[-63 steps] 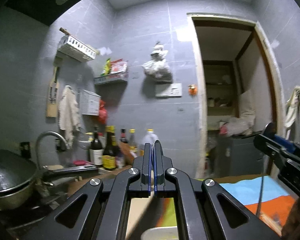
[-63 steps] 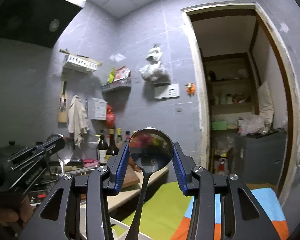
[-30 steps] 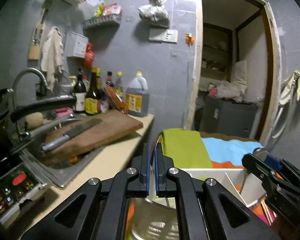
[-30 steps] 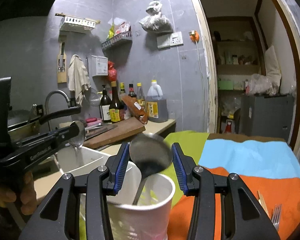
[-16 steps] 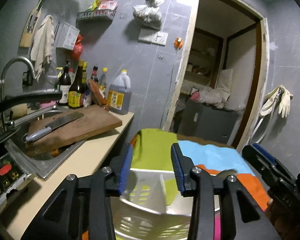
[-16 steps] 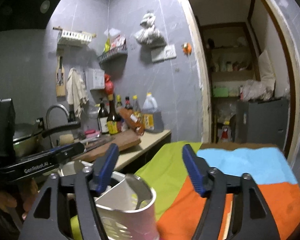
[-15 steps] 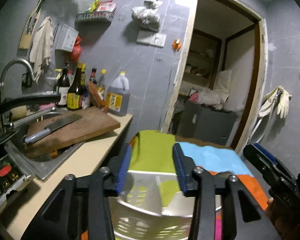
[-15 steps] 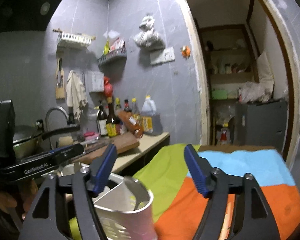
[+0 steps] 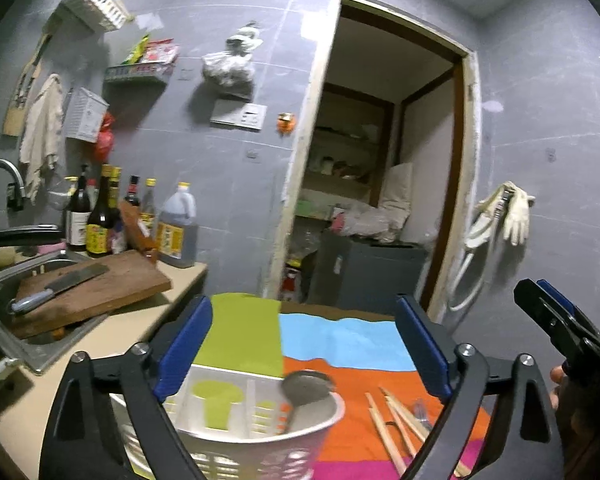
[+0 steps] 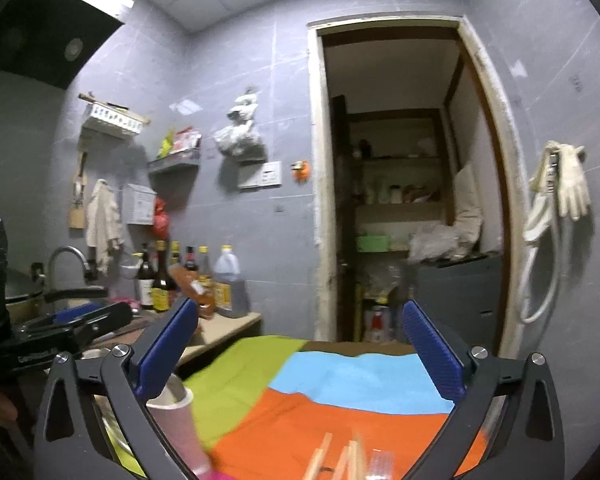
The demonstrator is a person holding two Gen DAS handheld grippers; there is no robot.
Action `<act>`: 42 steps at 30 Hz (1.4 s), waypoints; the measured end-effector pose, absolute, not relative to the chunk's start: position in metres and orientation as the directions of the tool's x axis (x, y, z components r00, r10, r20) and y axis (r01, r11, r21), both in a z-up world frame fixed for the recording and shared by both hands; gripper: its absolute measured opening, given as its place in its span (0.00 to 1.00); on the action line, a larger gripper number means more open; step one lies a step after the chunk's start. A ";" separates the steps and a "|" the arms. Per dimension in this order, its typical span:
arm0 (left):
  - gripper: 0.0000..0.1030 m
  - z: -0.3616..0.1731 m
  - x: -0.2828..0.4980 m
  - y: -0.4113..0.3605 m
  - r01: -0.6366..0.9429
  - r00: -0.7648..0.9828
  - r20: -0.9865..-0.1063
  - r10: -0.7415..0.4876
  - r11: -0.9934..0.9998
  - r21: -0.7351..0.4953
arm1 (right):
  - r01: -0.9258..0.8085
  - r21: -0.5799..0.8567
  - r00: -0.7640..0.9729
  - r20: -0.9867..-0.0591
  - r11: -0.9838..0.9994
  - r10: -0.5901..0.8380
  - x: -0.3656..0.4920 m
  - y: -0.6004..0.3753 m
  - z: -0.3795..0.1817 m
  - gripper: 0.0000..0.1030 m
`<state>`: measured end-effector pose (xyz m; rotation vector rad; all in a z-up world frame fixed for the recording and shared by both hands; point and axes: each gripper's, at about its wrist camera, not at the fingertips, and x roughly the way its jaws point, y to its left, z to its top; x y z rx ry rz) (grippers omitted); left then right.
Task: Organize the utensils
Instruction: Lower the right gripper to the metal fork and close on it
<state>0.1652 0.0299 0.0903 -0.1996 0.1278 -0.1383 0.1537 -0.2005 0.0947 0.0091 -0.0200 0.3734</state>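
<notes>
A white slotted utensil holder with inner dividers stands on the colourful cloth, right under my left gripper, which is wide open and empty. A metal spoon stands in the holder's right compartment, bowl up. Several wooden chopsticks and a fork lie on the orange cloth to the holder's right. My right gripper is wide open and empty above the cloth. The holder's rim shows at its lower left, and the chopsticks lie below it.
The cloth has green, blue, orange and pink patches. To the left are a counter with a cutting board and cleaver, a sink, tap and bottles. A doorway opens behind the table.
Both grippers opened wide and let go of their spoons into the holder. Both have drawn back and risen; the right one has swung to the right, toward the chopsticks.
</notes>
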 end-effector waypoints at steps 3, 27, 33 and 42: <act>0.93 0.089 0.166 0.010 0.171 0.973 -0.119 -0.196 0.967 -0.191 | -0.327 -0.005 0.945 0.012 0.945 0.327 0.150 -0.219 0.093 1.00; 0.93 0.007 0.214 -0.101 0.281 0.844 -0.468 -0.261 0.959 -0.028 | -0.209 -0.006 0.921 -0.337 0.978 0.195 0.197 -0.301 0.025 1.00; 0.70 -0.012 0.236 -0.105 0.282 0.779 -0.569 -0.261 0.958 -0.053 | -0.220 0.005 0.881 -0.428 0.976 0.201 0.213 -0.302 0.011 0.98; 0.34 -0.042 0.267 -0.106 0.272 0.666 -0.708 -0.233 0.960 -0.061 | -0.263 0.011 0.760 -0.614 0.965 0.213 0.243 -0.290 -0.020 0.77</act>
